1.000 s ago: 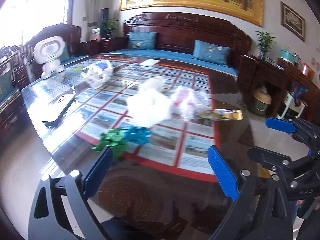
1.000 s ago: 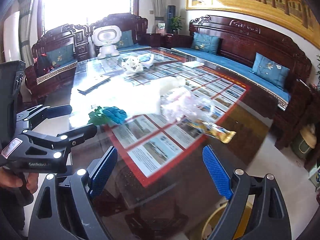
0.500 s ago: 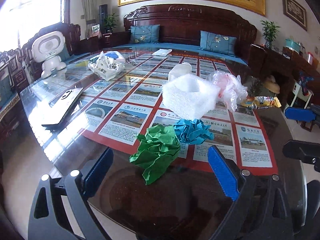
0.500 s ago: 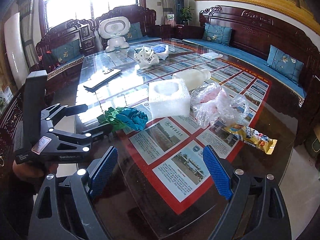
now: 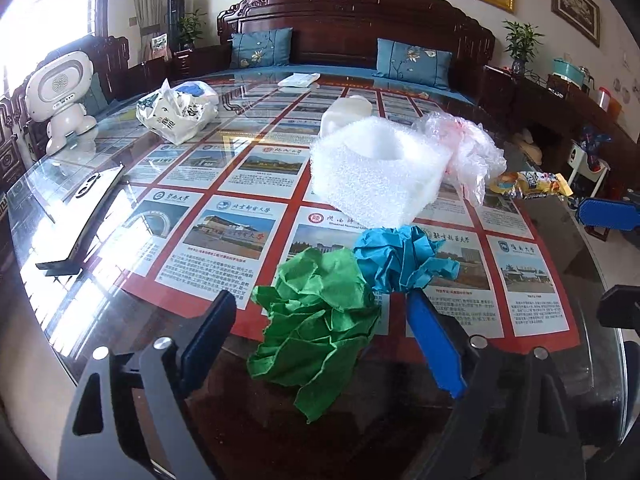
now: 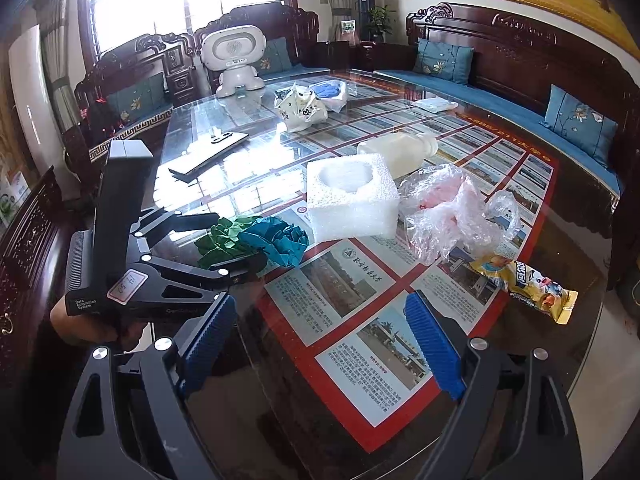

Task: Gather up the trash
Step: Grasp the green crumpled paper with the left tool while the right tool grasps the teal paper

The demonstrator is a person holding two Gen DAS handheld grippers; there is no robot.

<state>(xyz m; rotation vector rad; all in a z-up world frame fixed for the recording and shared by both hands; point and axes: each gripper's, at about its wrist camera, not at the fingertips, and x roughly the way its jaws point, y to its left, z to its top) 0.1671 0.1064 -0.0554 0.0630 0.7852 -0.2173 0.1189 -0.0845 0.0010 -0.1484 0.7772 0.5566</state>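
Note:
A crumpled green paper (image 5: 316, 320) lies on the glass table between the open fingers of my left gripper (image 5: 320, 336), with a crumpled blue paper (image 5: 400, 258) touching it on the right. Behind them are a white foam block (image 5: 376, 172), a clear plastic bag (image 5: 468, 152), a white bottle (image 5: 346, 114) and a yellow snack wrapper (image 5: 532, 184). In the right wrist view my right gripper (image 6: 324, 340) is open and empty over the table, with the left gripper (image 6: 224, 240) around the green paper (image 6: 220, 240) to its left and the wrapper (image 6: 528, 280) to its right.
A phone on a stand (image 5: 84, 216), a printed white bag (image 5: 172, 112) and a white toy robot (image 5: 60, 92) are on the left of the glass table (image 5: 224, 200). Dark wooden sofas ring the table. Its near edge (image 6: 580, 364) curves on the right.
My left gripper has moved forward and lower, so the green paper now sits between its fingers. My right gripper has moved closer over the table. Both stay open.

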